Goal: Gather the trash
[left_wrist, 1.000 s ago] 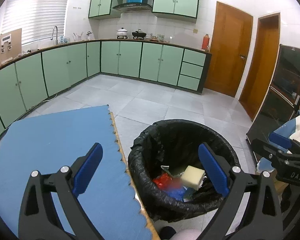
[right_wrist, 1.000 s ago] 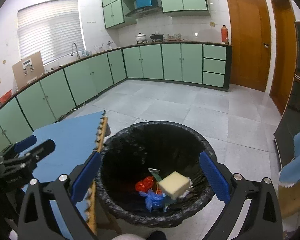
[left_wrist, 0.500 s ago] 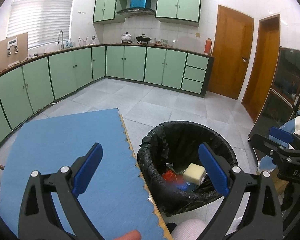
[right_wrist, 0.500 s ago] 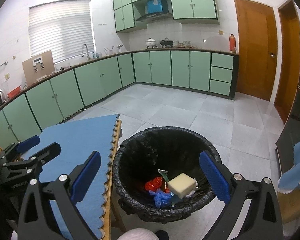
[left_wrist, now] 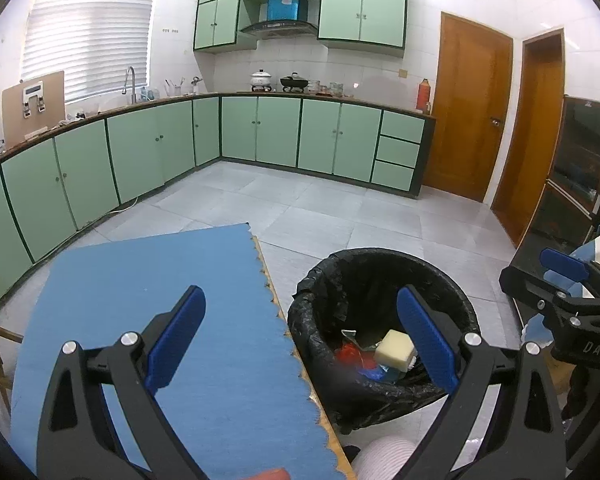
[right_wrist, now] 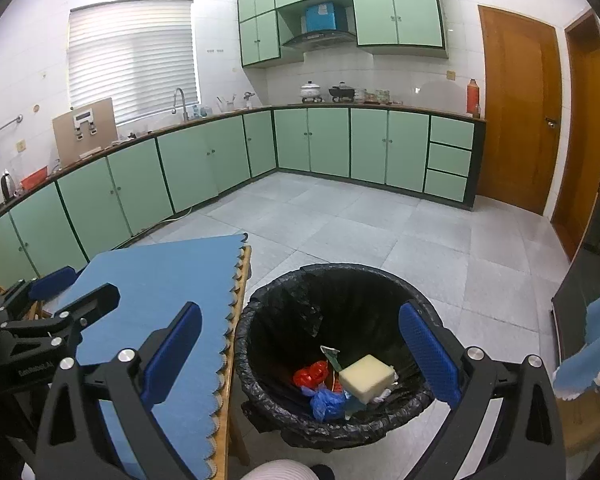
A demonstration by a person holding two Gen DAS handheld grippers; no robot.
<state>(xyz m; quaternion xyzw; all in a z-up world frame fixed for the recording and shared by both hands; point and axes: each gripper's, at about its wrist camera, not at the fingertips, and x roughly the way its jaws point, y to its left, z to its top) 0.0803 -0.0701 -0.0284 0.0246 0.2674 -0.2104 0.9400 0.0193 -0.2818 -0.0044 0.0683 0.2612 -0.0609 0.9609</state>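
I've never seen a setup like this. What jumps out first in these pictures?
Two open black claws with blue pads fill the foreground, the left claw and the right claw, both empty. Between them stands a round bin lined with a black plastic bag, holding a pale yellow sponge block and red and blue wrappers. Left of the bin lies a blue foam mat on a wooden table.

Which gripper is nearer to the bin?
Right. The right gripper hangs over the bin, jaws open. The left gripper sits off to the bin's side, partly above the blue mat.
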